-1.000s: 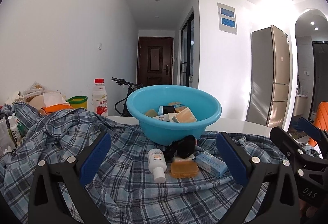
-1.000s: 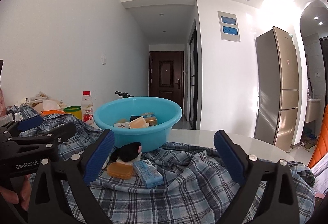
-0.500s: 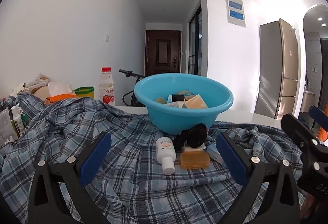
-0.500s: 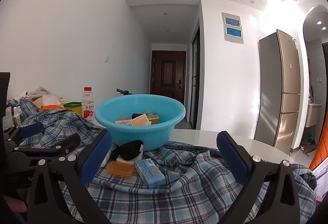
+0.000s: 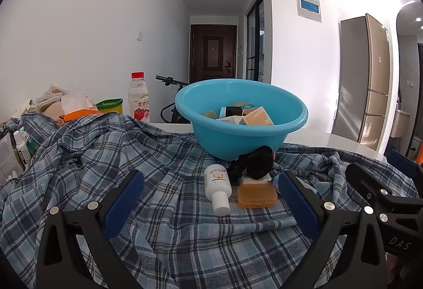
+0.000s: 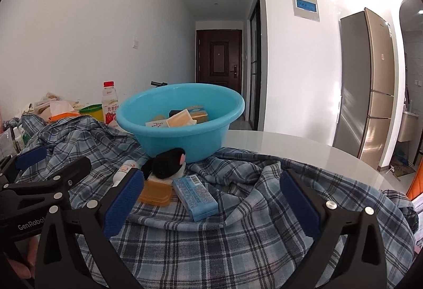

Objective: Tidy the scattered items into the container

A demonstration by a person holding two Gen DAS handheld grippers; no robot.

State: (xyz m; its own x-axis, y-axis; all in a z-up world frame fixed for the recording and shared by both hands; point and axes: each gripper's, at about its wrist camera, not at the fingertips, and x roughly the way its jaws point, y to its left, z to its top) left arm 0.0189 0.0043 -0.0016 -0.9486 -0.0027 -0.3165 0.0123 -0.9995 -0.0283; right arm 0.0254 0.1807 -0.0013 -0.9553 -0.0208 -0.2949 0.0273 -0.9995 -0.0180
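Observation:
A blue basin (image 5: 246,135) stands on the plaid cloth and holds several small boxes. In front of it lie a white bottle (image 5: 217,184), an orange case (image 5: 256,195) and a black fuzzy item (image 5: 257,162). My left gripper (image 5: 208,179) is open just short of them, with the bottle and case seen between its fingers. In the right wrist view a light-blue packet (image 6: 195,193) lies beside the orange case (image 6: 156,192) and the black item (image 6: 169,163). My right gripper (image 6: 211,177) is wide open short of the packet, touching nothing. The left gripper (image 6: 56,160) shows beside it.
The blue plaid cloth (image 5: 111,156) covers most of a white table (image 6: 277,143). At the far left stand a red-capped drink bottle (image 5: 138,101), a green cup (image 5: 111,105) and an orange tissue pack (image 5: 79,111). A fridge (image 6: 367,93) stands to the right.
Both grippers have dipped and edged closer, so the basin and the items sit higher in both views. The right gripper's jaws spread slightly wider.

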